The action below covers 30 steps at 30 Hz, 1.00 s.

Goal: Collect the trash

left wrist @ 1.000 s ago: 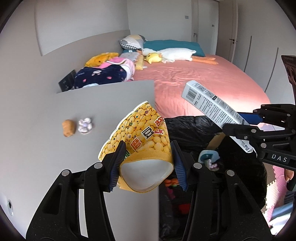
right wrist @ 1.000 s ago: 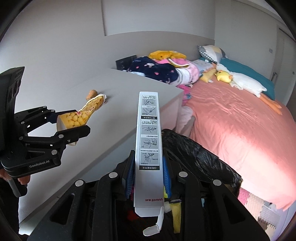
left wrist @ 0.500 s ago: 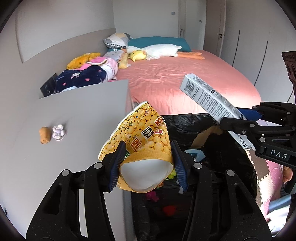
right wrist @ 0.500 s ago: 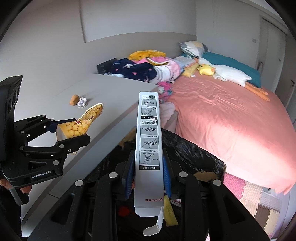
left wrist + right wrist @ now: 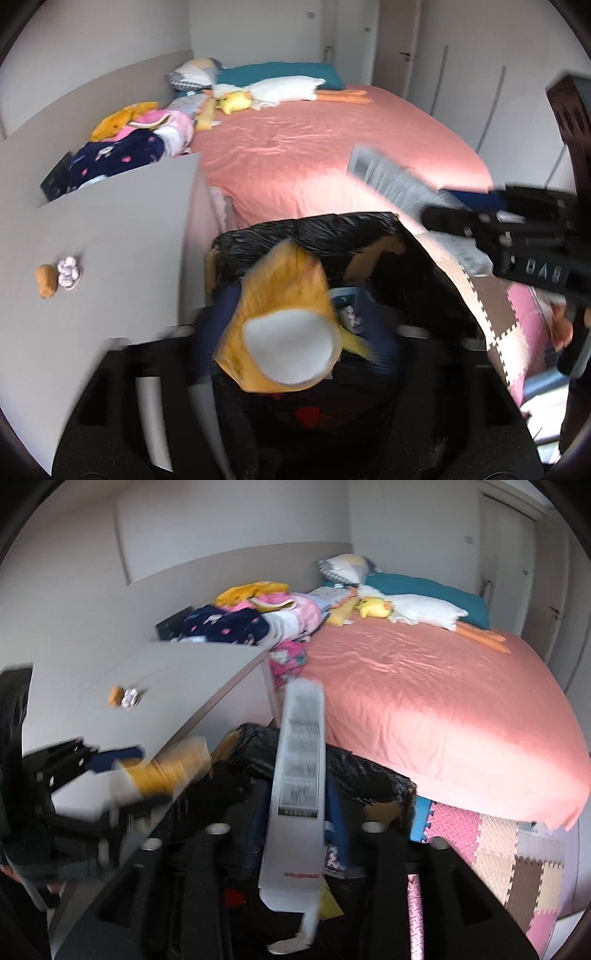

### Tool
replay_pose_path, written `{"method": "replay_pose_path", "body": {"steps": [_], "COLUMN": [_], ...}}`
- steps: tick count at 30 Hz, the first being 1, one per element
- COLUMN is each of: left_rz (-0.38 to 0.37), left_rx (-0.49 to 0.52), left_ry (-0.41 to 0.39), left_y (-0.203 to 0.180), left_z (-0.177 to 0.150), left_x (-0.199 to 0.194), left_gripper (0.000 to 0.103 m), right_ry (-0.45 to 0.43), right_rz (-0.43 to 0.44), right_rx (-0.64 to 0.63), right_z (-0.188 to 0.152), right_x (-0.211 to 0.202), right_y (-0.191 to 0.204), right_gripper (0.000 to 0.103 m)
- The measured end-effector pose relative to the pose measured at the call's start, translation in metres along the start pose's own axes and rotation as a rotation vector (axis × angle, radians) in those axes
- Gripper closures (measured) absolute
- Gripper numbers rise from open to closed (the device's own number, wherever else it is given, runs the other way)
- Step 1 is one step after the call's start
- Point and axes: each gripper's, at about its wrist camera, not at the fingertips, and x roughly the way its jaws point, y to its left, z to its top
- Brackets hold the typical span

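Note:
My left gripper [image 5: 295, 332] is shut on a yellow snack bag [image 5: 284, 317], held over the open black-lined trash bin [image 5: 332, 229]. The bag is blurred by motion. My right gripper [image 5: 299, 805] is shut on a long white carton [image 5: 299, 775] with printed panels, also above the bin [image 5: 369, 779]. In the right wrist view the left gripper [image 5: 122, 771] with the yellow bag [image 5: 170, 771] shows at the left. In the left wrist view the right gripper [image 5: 480, 229] with the carton [image 5: 391, 181] shows at the right. The bin holds several pieces of trash.
A grey desk [image 5: 122, 236] stands left of the bin, with a small brown object [image 5: 46, 280] and a white flower-like object [image 5: 68, 273] on it. A pink bed [image 5: 332, 147] with plush toys and pillows lies behind. Foam floor mats [image 5: 498, 853] lie at the right.
Both grippers have moved right and down from over the desk edge to above the bin, still holding the bag and the carton. The bin's opening now fills more of both views.

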Motion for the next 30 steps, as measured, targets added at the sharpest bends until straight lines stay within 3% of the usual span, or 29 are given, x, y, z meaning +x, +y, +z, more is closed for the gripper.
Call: {"method": "replay_pose_path", "body": {"steps": [2,5,13,30], "left_rz": [0.037,0.077,0.091,0.147], "left_rx": [0.036,0.040,0.008,-0.079], "left_ry": [-0.019,0.002,0.001,0.004], "left_y": [-0.006,-0.004,0.005,0.044], "left_z": [-0.003,-0.005,-0.006,-0.018], "left_x": [-0.002,0.001,-0.002,-0.004], "left_gripper": [0.006,0.006,0.006,0.006], "right_ry": [-0.040,-0.078,-0.080,-0.072], "right_rz": [-0.014,-0.040,-0.049,-0.028], "right_rx": [0.035,0.082,0.114,0.101], "right_z": [0.000,0.001,0.001,0.008], "right_x": [-0.007,-0.015,-0.015,0.007], "right_y": [-0.006,-0.015,-0.022,0.007], "right_gripper": [0.019,0.019,0.018,0.015]}}
